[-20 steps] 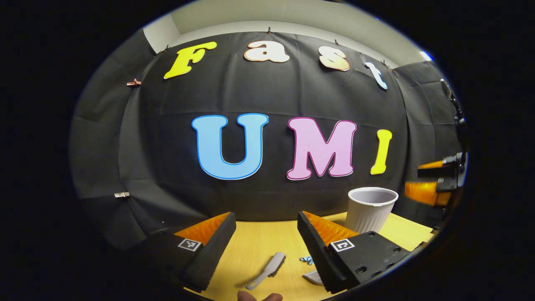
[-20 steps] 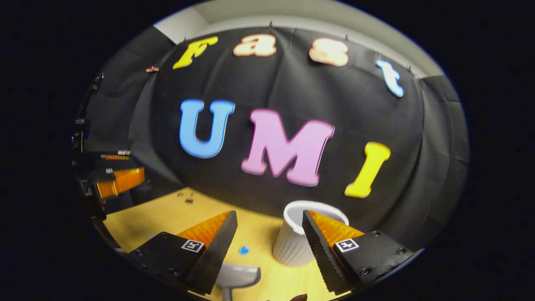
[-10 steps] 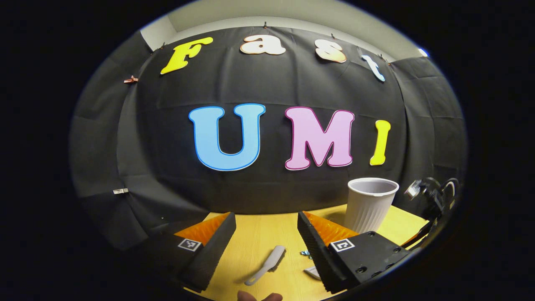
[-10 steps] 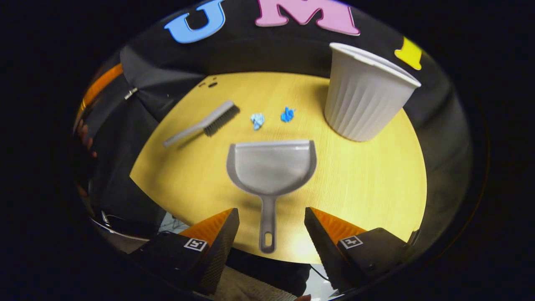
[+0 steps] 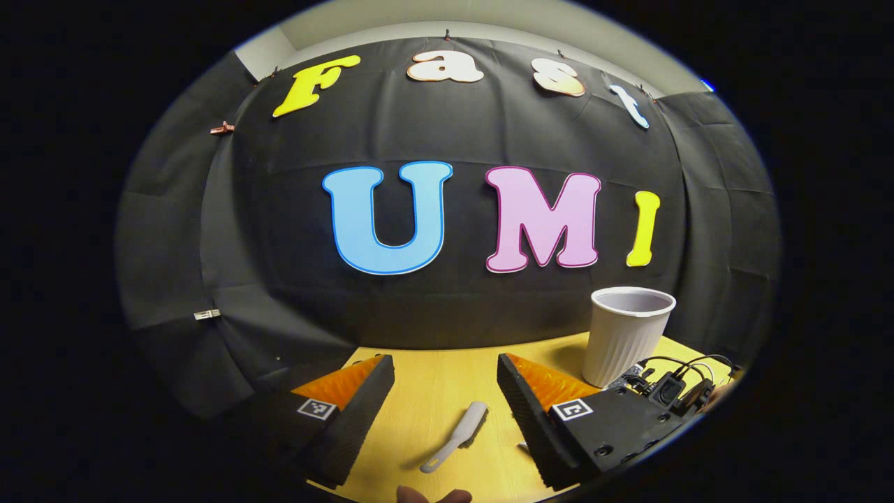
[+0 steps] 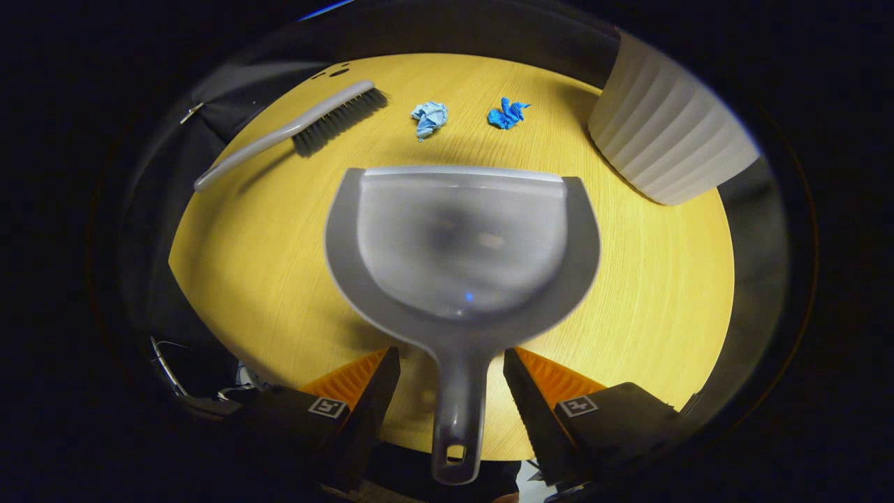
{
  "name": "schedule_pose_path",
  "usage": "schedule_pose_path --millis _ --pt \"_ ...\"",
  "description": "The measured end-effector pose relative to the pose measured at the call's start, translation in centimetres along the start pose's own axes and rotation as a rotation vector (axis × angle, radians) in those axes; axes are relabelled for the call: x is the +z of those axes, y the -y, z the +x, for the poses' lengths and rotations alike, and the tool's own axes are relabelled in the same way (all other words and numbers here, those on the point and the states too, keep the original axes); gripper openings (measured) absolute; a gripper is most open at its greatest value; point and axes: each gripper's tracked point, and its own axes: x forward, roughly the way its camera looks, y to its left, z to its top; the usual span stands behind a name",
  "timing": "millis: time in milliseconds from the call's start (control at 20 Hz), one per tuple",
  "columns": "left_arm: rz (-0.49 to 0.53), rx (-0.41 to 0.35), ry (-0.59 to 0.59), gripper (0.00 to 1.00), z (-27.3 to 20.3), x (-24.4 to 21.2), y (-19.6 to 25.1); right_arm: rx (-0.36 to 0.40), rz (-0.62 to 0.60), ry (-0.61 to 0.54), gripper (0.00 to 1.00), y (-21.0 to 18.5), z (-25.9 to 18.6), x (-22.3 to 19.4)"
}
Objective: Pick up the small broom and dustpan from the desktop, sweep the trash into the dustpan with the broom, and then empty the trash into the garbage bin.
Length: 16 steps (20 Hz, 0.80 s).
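Note:
In the right gripper view, the grey dustpan lies flat on the yellow desktop, handle toward me. My right gripper is open, and the dustpan's handle lies between its fingers without being pressed. The small grey broom lies at the far left. Two crumpled bits of blue trash lie beyond the dustpan's lip. The white ribbed garbage bin stands at the far right. In the left gripper view, my left gripper hangs open above the desk, with the broom below it and the bin to the right.
The round desktop ends against the black cloth wall. In the left gripper view, black cables and a device show at the lower right. A fingertip shows at the bottom edge.
My right gripper has tipped down and come close to the dustpan, whose handle now lies between its fingers. The left gripper has shifted slightly and stays open.

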Motion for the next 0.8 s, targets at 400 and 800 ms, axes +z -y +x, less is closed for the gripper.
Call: schedule_pose_path --millis 400,800 --pt "-0.012 -0.013 -0.054 0.96 2.8 -2.0 -0.8 -0.014 0.064 0.006 0.37 0.8 2.7 2.3" --pt "-0.061 -0.063 -0.215 0.96 8.0 -8.0 -1.5 0.015 0.007 0.040 0.35 1.5 2.4 1.3"
